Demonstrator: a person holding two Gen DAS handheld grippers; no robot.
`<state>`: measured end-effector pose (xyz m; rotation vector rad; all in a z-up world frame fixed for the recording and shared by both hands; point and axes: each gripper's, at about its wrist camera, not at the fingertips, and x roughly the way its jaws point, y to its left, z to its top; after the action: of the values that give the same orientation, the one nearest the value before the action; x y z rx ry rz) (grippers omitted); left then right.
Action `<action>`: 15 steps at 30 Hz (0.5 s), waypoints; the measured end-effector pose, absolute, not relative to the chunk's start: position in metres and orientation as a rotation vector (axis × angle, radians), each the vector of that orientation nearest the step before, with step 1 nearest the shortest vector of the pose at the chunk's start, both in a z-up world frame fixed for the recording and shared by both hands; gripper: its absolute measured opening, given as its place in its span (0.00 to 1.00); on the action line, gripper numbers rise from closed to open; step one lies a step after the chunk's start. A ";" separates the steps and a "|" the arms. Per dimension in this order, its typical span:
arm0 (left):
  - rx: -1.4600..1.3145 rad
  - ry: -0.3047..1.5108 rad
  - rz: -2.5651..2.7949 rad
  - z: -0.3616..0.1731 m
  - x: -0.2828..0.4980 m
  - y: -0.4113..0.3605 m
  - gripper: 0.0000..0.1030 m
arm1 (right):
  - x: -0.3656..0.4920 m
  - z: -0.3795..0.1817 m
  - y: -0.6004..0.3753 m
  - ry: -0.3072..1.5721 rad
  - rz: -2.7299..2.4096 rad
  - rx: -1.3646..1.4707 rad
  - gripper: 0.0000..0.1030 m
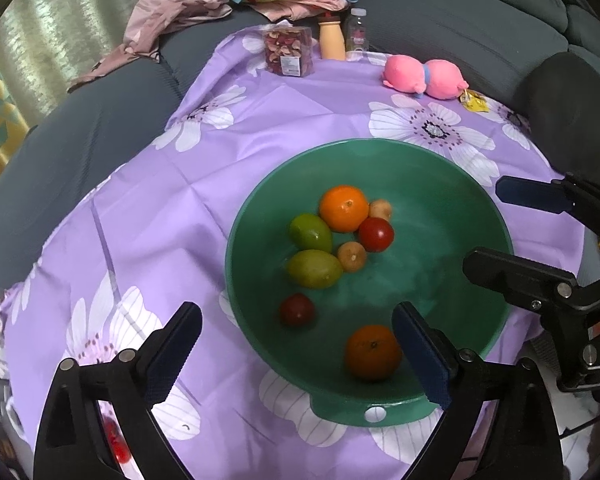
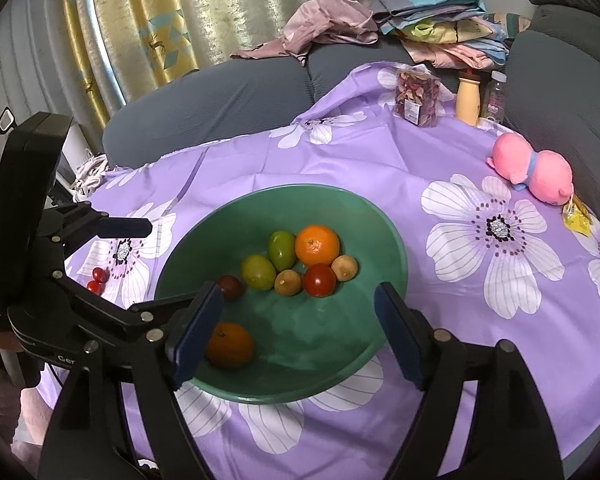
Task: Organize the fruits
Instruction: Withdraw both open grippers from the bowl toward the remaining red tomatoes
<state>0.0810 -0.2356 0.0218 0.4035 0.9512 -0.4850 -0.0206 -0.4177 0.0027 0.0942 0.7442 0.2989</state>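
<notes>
Both wide, holding nothing: left claw (image 1: 296, 360) and right claw (image 2: 300, 336) above green bowl (image 1: 452, 208) of fruit near counter's front edge.

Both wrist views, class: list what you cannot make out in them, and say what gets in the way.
- Small red fruits on the cloth: left wrist view, blurred behind the left gripper.
- Near orange: right wrist view, partly covered by a finger of the right gripper.
- Packet label: too small to read.
</notes>
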 end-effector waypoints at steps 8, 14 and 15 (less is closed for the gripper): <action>0.398 0.938 -0.472 0.025 0.079 -0.231 0.95 | -0.024 0.007 -0.415 0.732 0.275 0.073 0.86; 0.385 0.935 -0.468 0.027 0.076 -0.225 0.95 | -0.025 0.011 -0.412 0.723 0.271 0.055 0.87; 0.384 0.934 -0.468 0.027 0.076 -0.224 0.95 | -0.026 0.011 -0.411 0.723 0.272 0.055 0.87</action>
<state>0.0759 -0.2243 0.0273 0.3837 0.9345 -0.4683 -0.0258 -0.4112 0.0111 0.0552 0.7228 0.2718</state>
